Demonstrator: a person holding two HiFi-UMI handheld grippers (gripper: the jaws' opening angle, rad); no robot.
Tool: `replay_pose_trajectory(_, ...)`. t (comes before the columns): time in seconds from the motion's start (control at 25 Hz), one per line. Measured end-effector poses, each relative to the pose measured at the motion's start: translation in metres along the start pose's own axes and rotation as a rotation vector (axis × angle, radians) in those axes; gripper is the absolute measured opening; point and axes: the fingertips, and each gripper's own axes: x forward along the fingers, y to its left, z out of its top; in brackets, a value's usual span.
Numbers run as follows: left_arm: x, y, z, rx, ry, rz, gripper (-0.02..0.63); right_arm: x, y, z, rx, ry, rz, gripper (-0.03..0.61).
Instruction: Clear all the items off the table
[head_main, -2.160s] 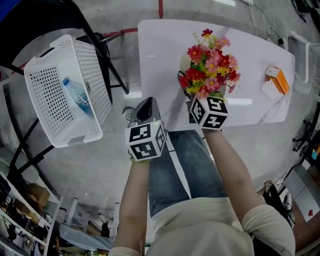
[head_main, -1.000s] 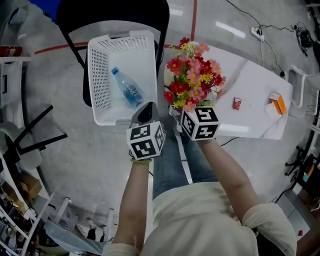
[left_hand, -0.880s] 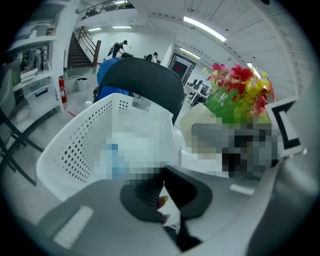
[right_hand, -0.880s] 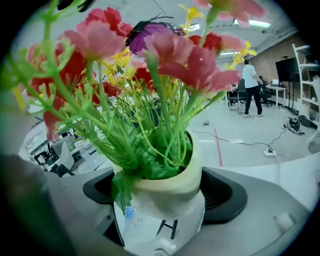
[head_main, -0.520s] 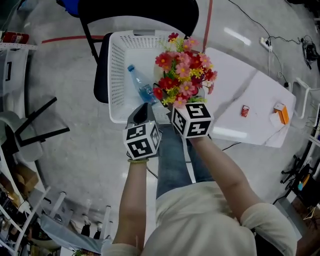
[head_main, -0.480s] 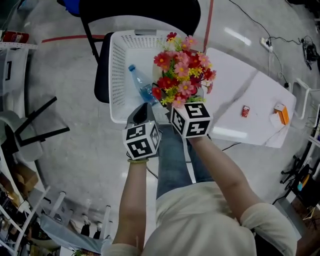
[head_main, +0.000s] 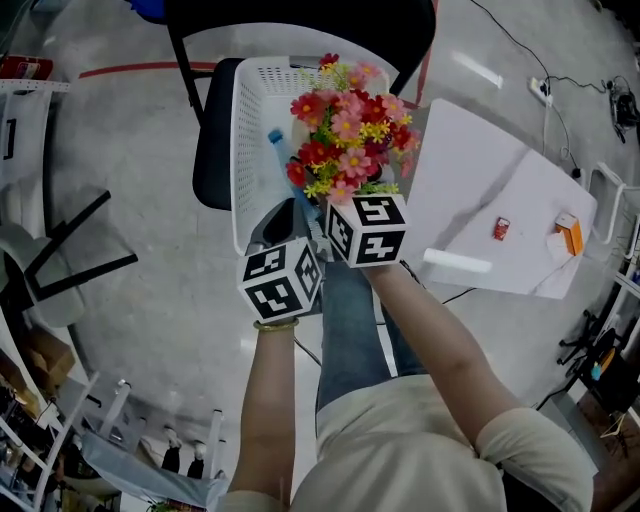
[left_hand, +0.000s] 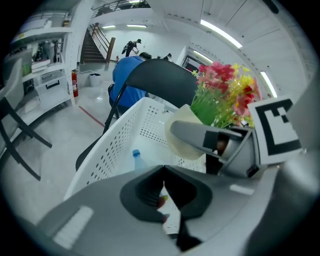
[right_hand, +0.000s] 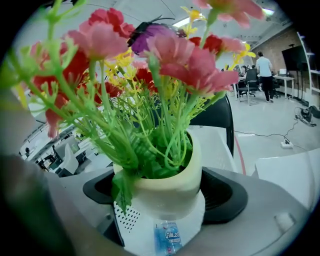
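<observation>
Step in hand: we judge this to be the transfer of the flower pot (right_hand: 162, 192) to the basket (head_main: 248, 120). The pot hangs above the basket opening and is not yet set down.
Right gripper (head_main: 355, 200): clamped on the pot wall, one jaw on each side. The blooms (head_main: 345, 125) rise beyond the fingertips.
Left gripper (left_hand: 167, 200): jaws together, nothing between them. It hovers at the near rim of the basket, just beside the right fingers.
Bottle (right_hand: 167, 239): lies in the basket, directly below the right fingertips.
Next move: we lower the pot beside the bottle, keep it upright, then release.
Left on table (head_main: 470, 160): a small red item (head_main: 501, 228) and an orange box (head_main: 570, 238), well apart from both grippers.
</observation>
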Motion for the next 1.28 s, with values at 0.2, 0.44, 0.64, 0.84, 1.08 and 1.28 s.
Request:
replay_pose_trajectory(0.2,0.019,0.008,0.007,0.02,0.003,-0.006,0.008,0.026,-0.006,-0.013,0.004,0.02,-0.032,0.505)
replay_pose_trajectory(0.44,0.038,0.013,0.012,0.01,0.016,-0.022,0.008,0.051,-0.024,-0.033,0.015,0.051,-0.092,0.505)
replay_pose_trajectory(0.64,0.049,0.015,0.013,0.024,0.022,-0.027,0.008,0.068,-0.035,-0.05,0.023,0.083,-0.125,0.505)
replay_pose_trajectory(0.84,0.059,0.023,0.012,0.006,0.065,-0.011,0.009,0.087,-0.045,-0.063,0.046,0.112,-0.158,0.505)
replay_pose_trajectory(1.08,0.067,0.021,0.014,0.01,0.068,-0.038,0.008,0.105,-0.055,-0.079,0.041,0.15,-0.184,0.505)
replay_pose_trajectory(1.28,0.074,0.018,0.012,0.026,0.084,-0.052,0.009,0.116,-0.061,-0.09,0.021,0.181,-0.195,0.504)
